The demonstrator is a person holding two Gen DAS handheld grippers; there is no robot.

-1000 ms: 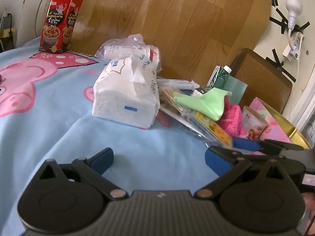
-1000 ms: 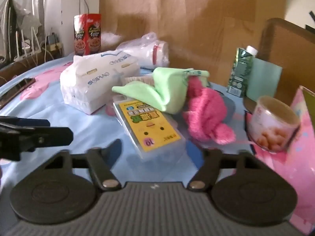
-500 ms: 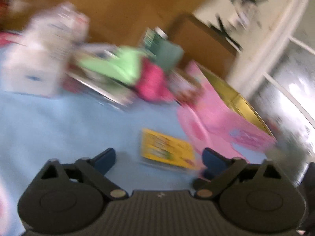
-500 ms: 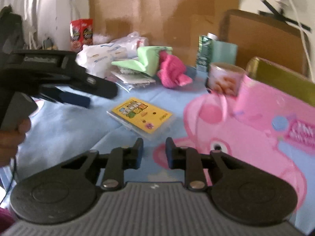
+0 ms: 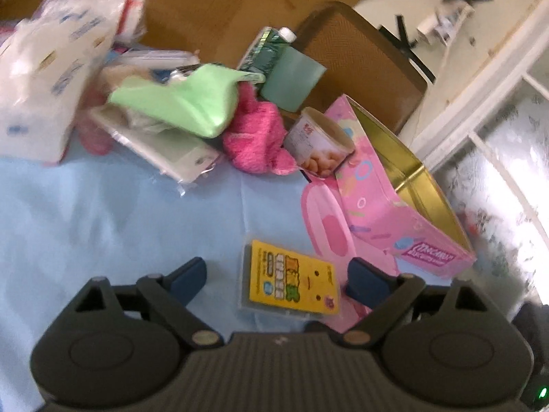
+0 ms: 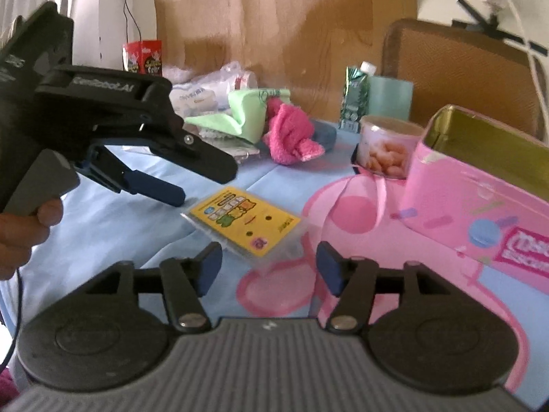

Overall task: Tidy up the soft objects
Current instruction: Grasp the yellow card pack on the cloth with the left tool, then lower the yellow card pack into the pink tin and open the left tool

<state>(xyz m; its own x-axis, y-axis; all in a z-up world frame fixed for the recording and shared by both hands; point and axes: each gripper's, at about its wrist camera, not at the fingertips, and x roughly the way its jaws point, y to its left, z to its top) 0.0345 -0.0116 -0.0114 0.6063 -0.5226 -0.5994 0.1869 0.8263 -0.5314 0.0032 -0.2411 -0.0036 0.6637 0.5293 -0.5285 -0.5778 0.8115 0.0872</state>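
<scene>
You can read "GenRobot.AI" on the black top of the left gripper (image 6: 192,178) | the pink tin (image 5: 405,226) has white letters on a pink label, too blurry for you to read | the yellow packet (image 6: 245,223) has small print you cannot make out

Ahead of you a large wooden board (image 6: 274,31) leans upright, filling most of the back of the view. To its right stands a brown chair back (image 5: 360,58) with a woven texture. Behind that you see a cream wall (image 5: 480,10) with black tape strips (image 5: 408,31) and a white fitting stuck to it. At the far right is a white-framed window (image 5: 497,144) with patterned frosted glass, letting in bright daylight. Under everything lies a light blue cloth (image 5: 103,213) printed with a pink cartoon figure. At your far left hangs a dark cable (image 6: 128,17) down a pale wall.
</scene>
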